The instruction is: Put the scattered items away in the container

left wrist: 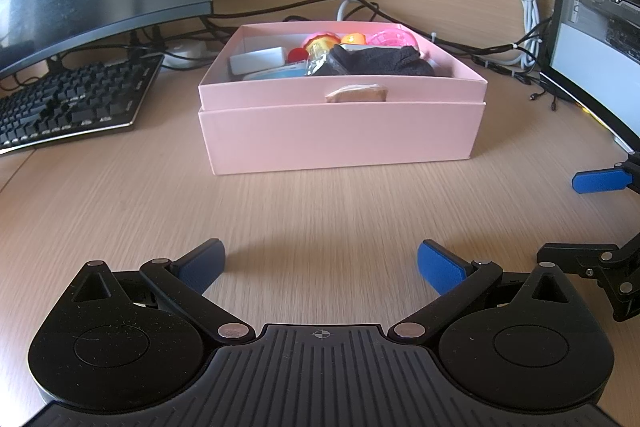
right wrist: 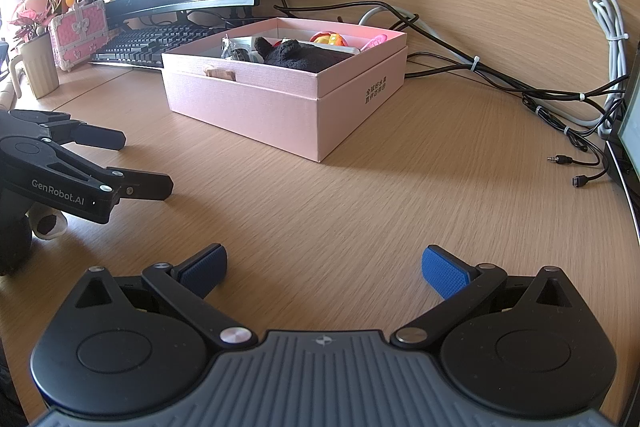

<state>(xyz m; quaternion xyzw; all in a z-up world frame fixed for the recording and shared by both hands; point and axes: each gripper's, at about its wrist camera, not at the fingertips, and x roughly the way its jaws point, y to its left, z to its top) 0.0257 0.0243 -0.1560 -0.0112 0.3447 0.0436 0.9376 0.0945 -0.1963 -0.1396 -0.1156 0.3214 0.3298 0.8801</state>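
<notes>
Left claw (left wrist: 322, 265): spread wide, empty, low over bare desk (left wrist: 320, 211).
Right claw (right wrist: 324, 269): wide apart, holding nothing.
Pink box (left wrist: 340, 131): far centre, already full; dark sock (left wrist: 384, 63) heaped highest.
Risk: piled contents may spill if nudged; loose cables (right wrist: 576, 163) far right could snag.

- The light wood-grain desk (left wrist: 320, 211) carries everything.
- A pink box (left wrist: 340, 135) sits at the middle, far side.
- A black keyboard (left wrist: 68, 103) lies far left.
- Dark cables (right wrist: 500, 83) trail along the far right.
- A beige mug (right wrist: 38, 71) and a pink toy chest (right wrist: 80, 35) stand far left.
</notes>
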